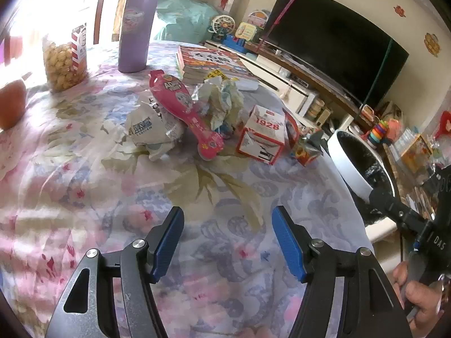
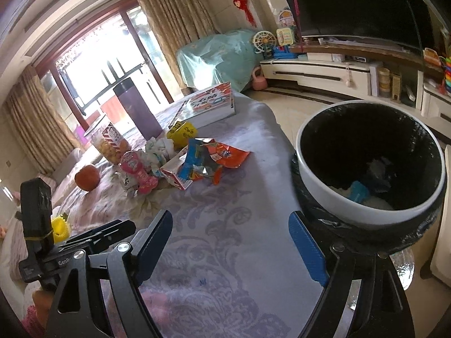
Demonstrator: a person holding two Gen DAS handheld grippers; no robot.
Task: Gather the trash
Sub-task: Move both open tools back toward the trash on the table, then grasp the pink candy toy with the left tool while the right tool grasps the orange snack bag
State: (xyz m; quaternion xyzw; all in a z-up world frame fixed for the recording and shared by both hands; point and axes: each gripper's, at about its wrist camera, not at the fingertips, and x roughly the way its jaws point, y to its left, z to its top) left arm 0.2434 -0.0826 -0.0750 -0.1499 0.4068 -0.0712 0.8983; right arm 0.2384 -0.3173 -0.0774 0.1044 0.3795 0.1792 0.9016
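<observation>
A heap of trash lies mid-table: a pink snack wrapper (image 1: 183, 107), a crumpled white wrapper (image 1: 149, 129), a wad of crumpled paper (image 1: 222, 101), a red-and-white "1928" carton (image 1: 263, 135) and an orange-blue foil wrapper (image 2: 214, 160). A white-rimmed bin with a black liner (image 2: 369, 157) stands beside the table's right edge, with some trash inside. My left gripper (image 1: 227, 242) is open and empty, above the cloth in front of the heap. My right gripper (image 2: 231, 248) is open and empty, above the table next to the bin.
On the flowered tablecloth (image 1: 84, 191) also stand a purple flask (image 1: 138, 25), a jar of snacks (image 1: 63, 59), an orange (image 1: 12, 104) and a stack of books (image 1: 208, 64). A TV (image 1: 332, 42) on a low cabinet lies beyond the table.
</observation>
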